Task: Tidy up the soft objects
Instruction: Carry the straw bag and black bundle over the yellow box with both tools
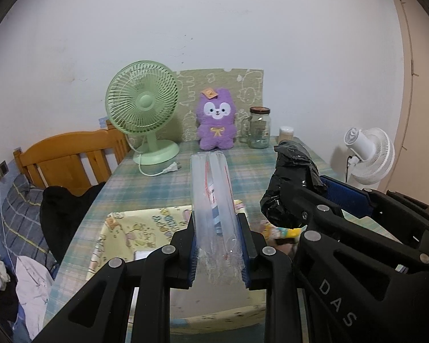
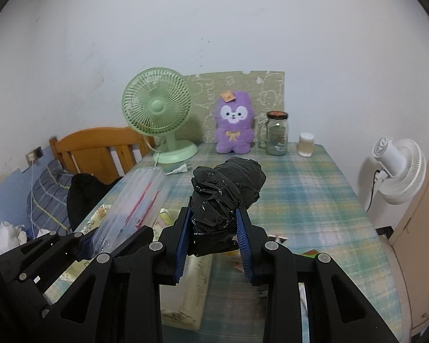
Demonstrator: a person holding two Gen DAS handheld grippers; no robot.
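- The left gripper (image 1: 218, 245) is clenched on a long clear inflated plastic air-cushion pack with red print (image 1: 213, 197); its blue pads press the near end, and the rest sticks forward, above the table.
- The right gripper (image 2: 214, 233) is clenched on a crumpled black plastic bag bundle (image 2: 228, 194), which bulges out in front of the pads and is also lifted from the table.
- The two grippers are just beside each other over the near part of the table with the green and blue checked cloth (image 2: 314, 188), so the two loads can knock together if one hand swings.
- Below them lies a shallow yellow box with cartoon print (image 1: 134, 228); it seems the likely place for the soft things, but this is only a judgement.
- To do the step well, the person should bring one load down first, keep the long pack level so its free end does not sag or catch the rim, and loosen the pads only when the thing rests inside.
- Both plastics are light and slippery; a slow release is safer.
- The purple plush bear (image 1: 216, 120), the green desk fan (image 1: 146, 114) and the glass jar with a dark lid (image 1: 259, 128) stand well apart at the far edge.
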